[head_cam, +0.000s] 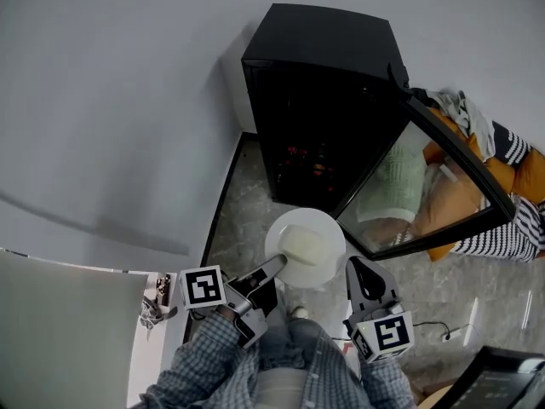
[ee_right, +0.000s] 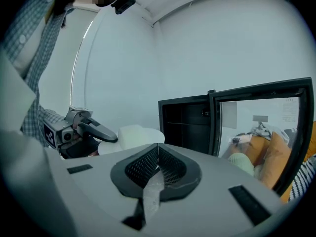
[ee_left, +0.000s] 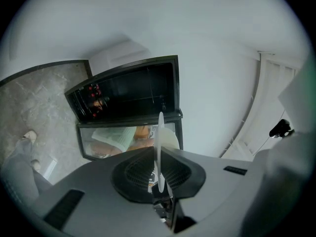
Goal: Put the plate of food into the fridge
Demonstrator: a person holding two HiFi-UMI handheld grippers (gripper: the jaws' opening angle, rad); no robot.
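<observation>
Head view: your left gripper (head_cam: 277,267) has its fingers clamped on the near rim of the white plate (head_cam: 294,218), which carries a pale block of food (head_cam: 303,245). The plate hangs over the grey stone floor (head_cam: 247,203), just in front of the black fridge (head_cam: 324,100).

- The fridge stands open towards you, with small reddish items (head_cam: 298,153) on a dark shelf inside.
- Its glass door (head_cam: 400,194) is swung out to your right, the lower corner close beside the plate's right edge.
- Behind the glass lie orange cushions (head_cam: 524,173) and striped cloth (head_cam: 511,147).
- Your right gripper (head_cam: 356,267) sits just right of the plate, not touching it.
- A white worktop (head_cam: 68,331) lies to your lower left, well clear.

Left gripper view: the plate shows edge-on, pinched between the fingers.

Right gripper view: the fingers are pressed together on nothing. The plate (ee_right: 153,135) and the open fridge (ee_right: 185,125) lie ahead.
</observation>
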